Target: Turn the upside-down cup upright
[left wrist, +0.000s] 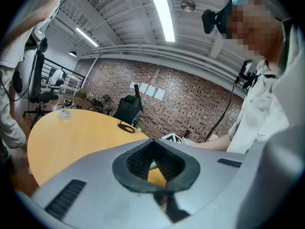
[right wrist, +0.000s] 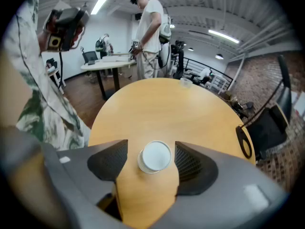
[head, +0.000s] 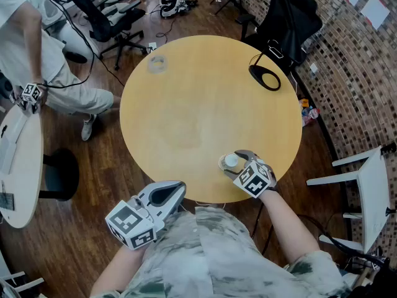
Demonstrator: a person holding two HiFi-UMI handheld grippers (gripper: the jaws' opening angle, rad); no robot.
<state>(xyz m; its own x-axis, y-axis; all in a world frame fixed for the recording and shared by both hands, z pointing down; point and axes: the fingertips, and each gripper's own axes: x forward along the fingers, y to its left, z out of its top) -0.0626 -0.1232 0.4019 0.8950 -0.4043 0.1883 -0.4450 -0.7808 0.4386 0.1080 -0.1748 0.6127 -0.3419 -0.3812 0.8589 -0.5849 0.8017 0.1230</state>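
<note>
A white cup (head: 231,161) stands upside down on the round wooden table (head: 186,104), close to its near edge. My right gripper (head: 237,164) points steeply down over it. In the right gripper view the cup (right wrist: 154,156) sits between the two dark pads (right wrist: 110,160), with a thin gap on each side, so the right gripper (right wrist: 151,150) is open. My left gripper (head: 178,190) hovers by my body just off the table's near edge, its tips together and nothing in it. In its own view the left gripper (left wrist: 153,144) points roughly level across the table.
A small clear glass (head: 156,63) stands at the table's far left and a black oval loop (head: 265,78) at the far right. A black chair (head: 288,17) stands behind, a white chair (head: 372,191) at the right. A person (head: 37,54) stands by a white table (head: 22,166) at the left.
</note>
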